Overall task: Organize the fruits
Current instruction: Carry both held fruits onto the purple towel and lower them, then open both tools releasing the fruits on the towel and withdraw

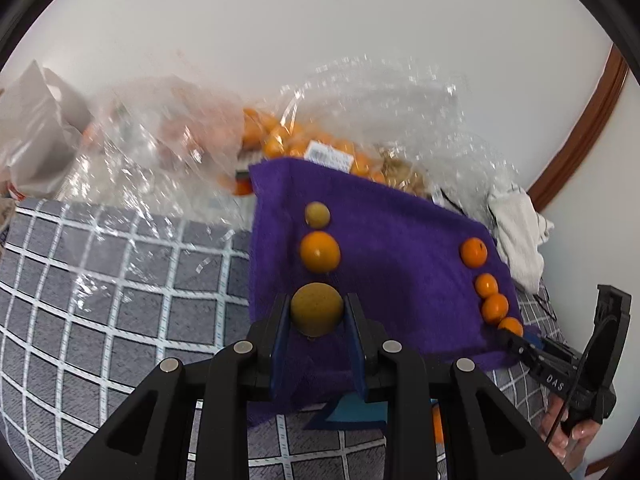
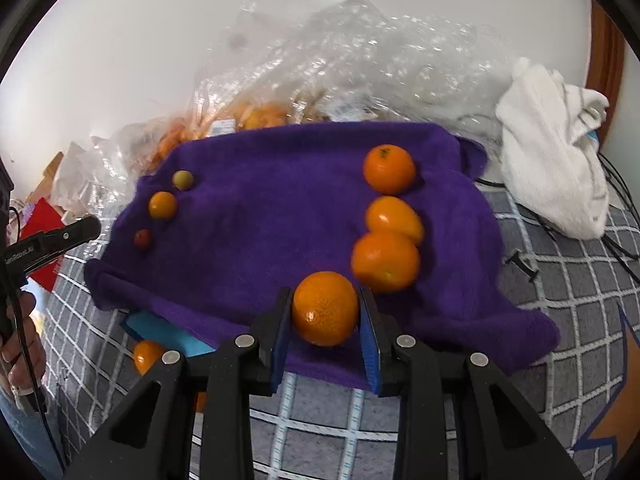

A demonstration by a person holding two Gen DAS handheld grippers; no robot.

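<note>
We are gripping a greenish fruit (image 1: 316, 309) in the left claw (image 1: 316, 320) and an orange (image 2: 325, 308) in the right claw (image 2: 326, 320), each hovering at its row's near end on the towel (image 2: 280, 184).

Fuzzy purple cloth (image 2: 280, 200), crinkly glossy clear plastic bags (image 2: 340, 60), matt black plastic left gripper (image 1: 316, 320), glossy orange fruit (image 2: 325, 309)

Left view: sits on the left tongs (image 1: 317, 312), low and close over the near left edge of the purple cloth (image 1: 400, 240), facing the far wall (image 1: 320, 20).
Right view: sits on the right tongs (image 2: 325, 312), low over the cloth's (image 2: 260, 200) near right edge, facing the same wall (image 2: 120, 40).
Shared: cloth, both fruit rows, far bags (image 1: 160, 140) (image 2: 340, 60), white towel (image 1: 518, 236) (image 2: 556, 152).
Cross-sight: each view catches the other tongs at its edge.
</note>
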